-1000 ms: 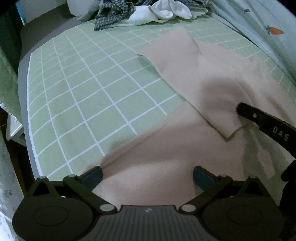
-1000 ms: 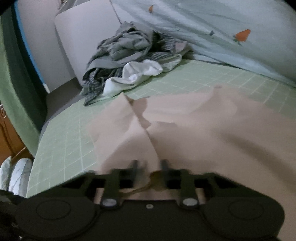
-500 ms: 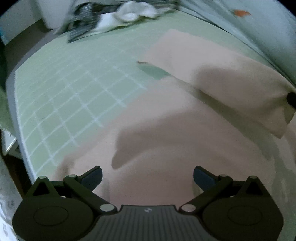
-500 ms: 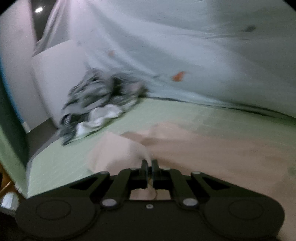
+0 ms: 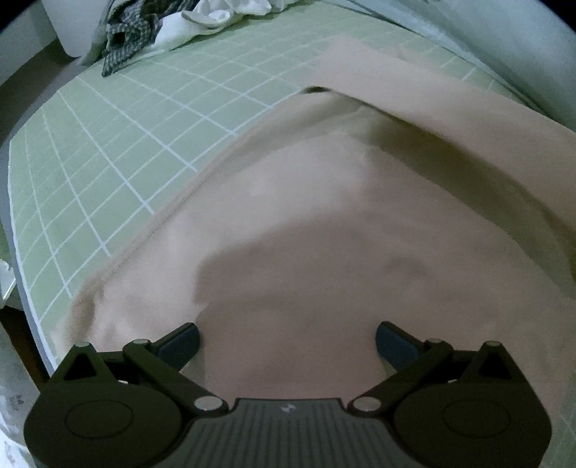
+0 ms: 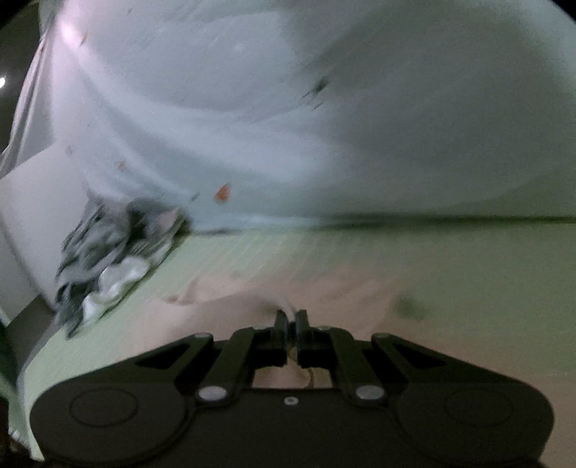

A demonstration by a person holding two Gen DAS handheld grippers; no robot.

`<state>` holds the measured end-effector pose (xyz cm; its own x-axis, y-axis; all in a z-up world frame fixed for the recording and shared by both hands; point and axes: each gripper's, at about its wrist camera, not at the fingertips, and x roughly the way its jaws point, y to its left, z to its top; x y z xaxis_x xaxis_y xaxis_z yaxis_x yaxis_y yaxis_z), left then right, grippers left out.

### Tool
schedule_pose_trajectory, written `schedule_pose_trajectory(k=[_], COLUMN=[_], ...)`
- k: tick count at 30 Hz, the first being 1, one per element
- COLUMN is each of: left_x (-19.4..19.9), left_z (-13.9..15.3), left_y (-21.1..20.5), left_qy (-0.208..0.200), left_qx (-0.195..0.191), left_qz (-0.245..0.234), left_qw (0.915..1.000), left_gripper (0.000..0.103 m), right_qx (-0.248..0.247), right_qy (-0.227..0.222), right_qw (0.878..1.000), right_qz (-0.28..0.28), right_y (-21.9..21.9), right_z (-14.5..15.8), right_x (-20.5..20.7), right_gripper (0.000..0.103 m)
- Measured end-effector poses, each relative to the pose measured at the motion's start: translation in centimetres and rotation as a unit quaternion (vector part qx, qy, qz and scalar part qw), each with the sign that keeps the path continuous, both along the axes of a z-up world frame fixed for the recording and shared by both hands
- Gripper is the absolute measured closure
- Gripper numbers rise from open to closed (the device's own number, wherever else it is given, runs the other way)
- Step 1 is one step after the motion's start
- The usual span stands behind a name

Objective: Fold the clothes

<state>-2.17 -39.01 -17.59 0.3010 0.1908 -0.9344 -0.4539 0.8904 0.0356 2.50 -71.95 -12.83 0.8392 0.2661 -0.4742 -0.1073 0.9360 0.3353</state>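
Note:
A pale pink garment (image 5: 324, 216) lies spread on the green checked bed sheet (image 5: 126, 144). One part of it (image 5: 414, 93) is folded over the body at the far right. My left gripper (image 5: 287, 342) is open and hovers just above the near part of the garment, with nothing between its fingers. My right gripper (image 6: 291, 316) is shut on a bit of the pink garment (image 6: 252, 291) and holds it low over the bed. The right wrist view is blurred by motion.
A heap of unfolded clothes (image 5: 172, 25), checked grey and white, lies at the far corner of the bed; it also shows in the right wrist view (image 6: 108, 259). A pale blue quilt with small carrot prints (image 6: 288, 126) rises along the far side. The bed edge (image 5: 21, 280) drops off at left.
My right gripper has shut on the pink cloth and carried it across the garment, and its view has swung up towards the quilt. My left gripper has moved in over the garment and stays open.

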Motion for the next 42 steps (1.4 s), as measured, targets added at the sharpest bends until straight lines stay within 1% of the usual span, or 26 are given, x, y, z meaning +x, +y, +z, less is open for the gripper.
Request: schedule_pose_trajectory(k=[2, 5, 7, 11, 15, 17, 19, 20, 24, 27, 28, 29, 30, 31, 32, 33, 35, 36, 37, 40, 42], left_x=[-0.3, -0.8, 0.0, 0.9, 1.2, 1.5, 1.9, 1.8, 1.9, 1.9, 1.9, 1.9, 1.9, 1.8, 1.8, 1.7, 1.7, 1.7, 1.5, 0.5, -0.4], left_z=[0.1, 0.3, -0.2, -0.7, -1.1, -1.3, -1.6, -1.7, -1.9, -1.8, -1.8, -1.8, -1.7, -1.6, -1.6, -1.6, -1.6, -1.5, -1.1, 0.9, 2.4], left_y=[-0.1, -0.3, -0.5, -0.4, 0.4, 0.7, 0.6, 0.6, 0.6, 0.5, 0.6, 0.6, 0.7, 0.7, 0.7, 0.7, 0.9, 1.1, 1.4, 2.6, 3.3], left_qy=[-0.003, -0.008, -0.008, -0.009, -0.008, -0.009, -0.009, -0.01, -0.015, -0.013, -0.012, -0.012, -0.012, -0.013, -0.014, -0.015, -0.016, -0.018, -0.029, -0.083, -0.111], left_qx=[0.003, 0.006, 0.005, 0.001, -0.001, -0.001, 0.0, 0.0, 0.002, 0.001, -0.001, -0.002, -0.003, -0.003, -0.003, -0.003, -0.01, -0.016, -0.024, -0.046, -0.033], left_qz=[0.0, 0.001, 0.002, 0.001, 0.0, 0.0, 0.001, 0.001, 0.002, 0.002, 0.001, 0.0, -0.002, -0.006, -0.012, -0.017, -0.037, -0.051, -0.063, -0.085, -0.094], left_qw=[1.0, 0.9999, 0.9999, 1.0, 1.0, 1.0, 1.0, 0.9999, 0.9999, 0.9999, 0.9999, 0.9999, 0.9999, 0.9999, 0.9998, 0.9997, 0.9991, 0.9984, 0.9973, 0.9918, 0.9889], left_gripper=[0.0, 0.0, 0.0, 0.0, 0.0, 0.0, 0.0, 0.0, 0.0, 0.0, 0.0, 0.0, 0.0, 0.0, 0.0, 0.0, 0.0, 0.0, 0.0, 0.0, 0.0], right_qx=[-0.009, -0.027, -0.029, -0.041, -0.046, -0.055, -0.057, -0.061, -0.085, -0.102, -0.105, -0.108, -0.11, -0.111, -0.112, -0.111, -0.097, -0.088, -0.083, -0.072, -0.057], right_qy=[-0.006, 0.002, 0.009, -0.001, -0.019, -0.016, -0.003, 0.011, 0.09, 0.124, 0.132, 0.136, 0.132, 0.128, 0.12, 0.109, 0.087, 0.072, 0.059, 0.04, 0.046], right_qw=[1.0, 0.998, 0.996, 0.994, 0.988, 0.985, 0.981, 0.98, 0.973, 0.967, 0.965, 0.963, 0.963, 0.962, 0.963, 0.966, 0.973, 0.977, 0.979, 0.981, 0.982], right_qz=[-0.029, -0.065, -0.078, -0.105, -0.144, -0.165, -0.184, -0.191, -0.197, -0.198, -0.202, -0.207, -0.21, -0.212, -0.213, -0.208, -0.189, -0.182, -0.179, -0.177, -0.175], right_y=[-1.9, -4.1, -5.2, -6.5, -8.0, -8.7, -9.3, -9.6, -8.9, -7.7, -7.3, -6.9, -6.4, -5.9, -5.5, -4.9, -4.7, -4.0, -3.2, -1.0, 0.5], right_z=[0.5, 0.1, -0.5, -0.4, 0.5, 0.4, -0.2, -0.8, -3.7, -4.7, -4.7, -4.7, -4.3, -4.0, -3.5, -2.9, -2.1, -1.7, -1.3, -0.6, -0.6], right_x=[-0.4, -0.6, -0.8, -1.4, -1.7, -1.6, -1.4, -1.3, -0.4, -0.3, -0.2, -0.2, -0.4, -0.7, -1.0, -1.3, -2.5, -3.0, -3.5, -5.2, -6.2], right_gripper=[0.099, 0.099, 0.099, 0.099, 0.099, 0.099, 0.099, 0.099, 0.098, 0.092, 0.086, 0.069, 0.059, 0.044, 0.035, 0.031, 0.014, 0.01, 0.0, 0.0, 0.0])
